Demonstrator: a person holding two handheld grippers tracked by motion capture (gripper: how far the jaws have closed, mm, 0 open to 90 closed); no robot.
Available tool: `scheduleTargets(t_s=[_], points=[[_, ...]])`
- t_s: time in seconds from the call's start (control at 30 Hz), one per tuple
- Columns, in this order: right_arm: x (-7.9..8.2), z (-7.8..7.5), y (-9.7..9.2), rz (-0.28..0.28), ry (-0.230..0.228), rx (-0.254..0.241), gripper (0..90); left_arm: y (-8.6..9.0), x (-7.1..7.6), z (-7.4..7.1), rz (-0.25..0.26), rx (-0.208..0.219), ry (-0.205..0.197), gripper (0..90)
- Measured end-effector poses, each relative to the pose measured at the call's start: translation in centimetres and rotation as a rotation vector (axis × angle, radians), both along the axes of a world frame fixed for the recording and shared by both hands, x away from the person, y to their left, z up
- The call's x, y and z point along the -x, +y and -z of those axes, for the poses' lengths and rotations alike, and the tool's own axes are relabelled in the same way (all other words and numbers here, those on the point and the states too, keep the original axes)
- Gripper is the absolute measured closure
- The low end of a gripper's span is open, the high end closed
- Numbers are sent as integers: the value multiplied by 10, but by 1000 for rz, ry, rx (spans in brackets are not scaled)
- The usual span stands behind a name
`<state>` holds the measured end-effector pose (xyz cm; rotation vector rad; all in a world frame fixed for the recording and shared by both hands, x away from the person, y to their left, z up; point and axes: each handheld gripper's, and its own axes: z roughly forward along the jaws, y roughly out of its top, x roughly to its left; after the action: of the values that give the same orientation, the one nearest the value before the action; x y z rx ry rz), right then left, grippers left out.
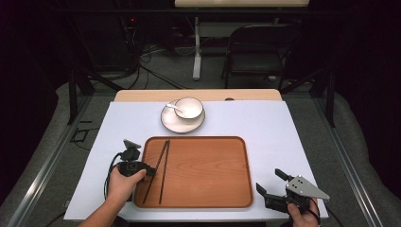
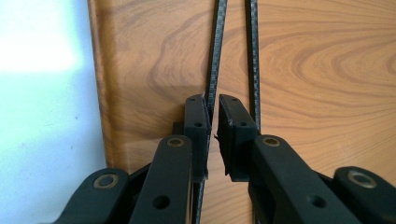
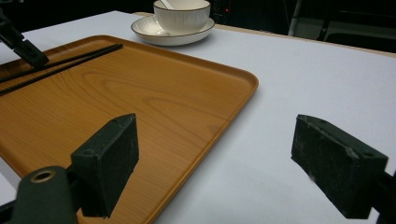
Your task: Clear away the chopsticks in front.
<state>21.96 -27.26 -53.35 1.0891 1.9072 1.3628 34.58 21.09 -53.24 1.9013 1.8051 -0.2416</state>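
The left gripper (image 1: 150, 171) is over the left edge of the tray (image 1: 208, 189), held by the left hand (image 1: 123, 182), whose forearm comes in from the bottom edge of the table (image 1: 283, 127). It points to the right, across the tray, and sits low over the wood. In the left gripper view its jaws stand narrow, with only a thin gap, and one chopstick (image 2: 212, 79) passes through this gap. The pads look just apart from the stick, so I cannot tell if they still press it. The second chopstick (image 2: 253, 56) lies just beside the right jaw, outside the gap.

Both chopsticks (image 1: 161, 170) lie flat on the left part of the tray, running from its near edge toward its far edge, close together at the far end and a little apart at the near end.

The right gripper (image 1: 270, 185) is near the right front corner of the table, just beside the tray's near right corner. The right hand (image 1: 302, 215) holds it from below, pointing toward the far left. Its jaws are wide apart with nothing between them.

Beyond the tray's far edge stands a plate (image 1: 171, 124) with a bowl (image 1: 189, 108) on it, and a spoon (image 1: 174, 108) rests in the bowl.
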Motion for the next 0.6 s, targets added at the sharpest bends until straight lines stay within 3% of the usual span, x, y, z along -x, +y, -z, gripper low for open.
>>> scheduleTargets(t_s=[0.2,0.3,0.4,0.5,0.6], points=[[0,0,0,1,2,-2,145,0,2,-1,0,1,-12,796],[0,0,0,2,5,-5,145,0,3,-4,10,10,-36,739],[0,0,0,2,6,-5,145,1,6,-8,30,-7,-66,702],[-1,0,0,1,3,1,145,4,12,-15,31,-8,-125,663],[-1,0,0,1,3,1,145,8,16,-19,31,20,-172,622]])
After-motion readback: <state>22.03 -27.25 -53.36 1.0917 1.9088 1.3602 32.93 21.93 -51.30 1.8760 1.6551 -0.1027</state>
